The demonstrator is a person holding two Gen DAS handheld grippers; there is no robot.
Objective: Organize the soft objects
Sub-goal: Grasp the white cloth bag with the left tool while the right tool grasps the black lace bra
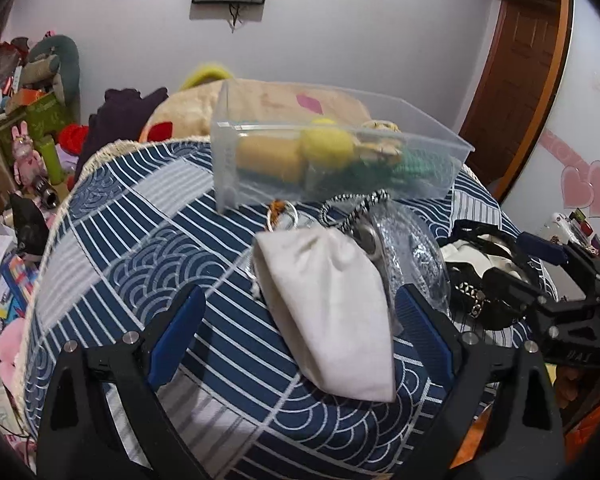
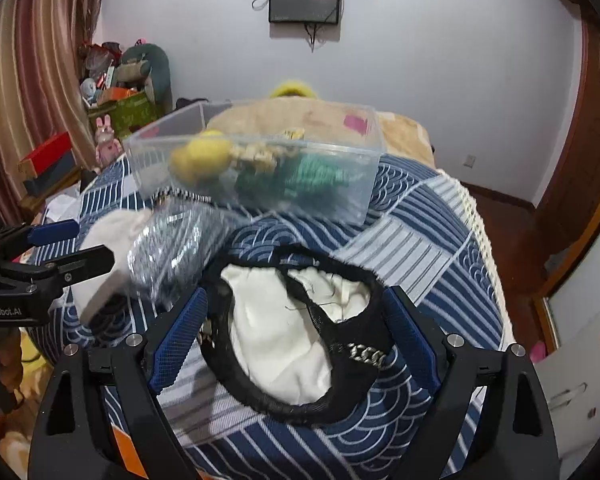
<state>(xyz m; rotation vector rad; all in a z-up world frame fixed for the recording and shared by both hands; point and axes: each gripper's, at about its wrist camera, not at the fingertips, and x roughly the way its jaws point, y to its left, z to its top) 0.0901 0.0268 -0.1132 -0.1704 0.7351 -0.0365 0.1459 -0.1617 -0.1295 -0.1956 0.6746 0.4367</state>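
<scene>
Left gripper (image 1: 296, 332): jaws stood wide apart, flanking the limp white cloth pouch (image 1: 324, 308) on the blue-and-white patterned cover (image 1: 140, 240); nothing clamped.
Right gripper (image 2: 296, 336): fingers spread either side of the black-trimmed white fabric piece with a metal chain (image 2: 284, 344); not gripping.
Clear plastic box (image 2: 260, 168): sat beyond both items, already holding a yellow plush ball (image 2: 200, 158) and green knit.
Risk: the crinkly clear-wrapped bundle (image 1: 408, 240) touched the pouch, so a deep pinch would likely snag both.
Risk: the chain could probably slip a shallow pinch.
</scene>
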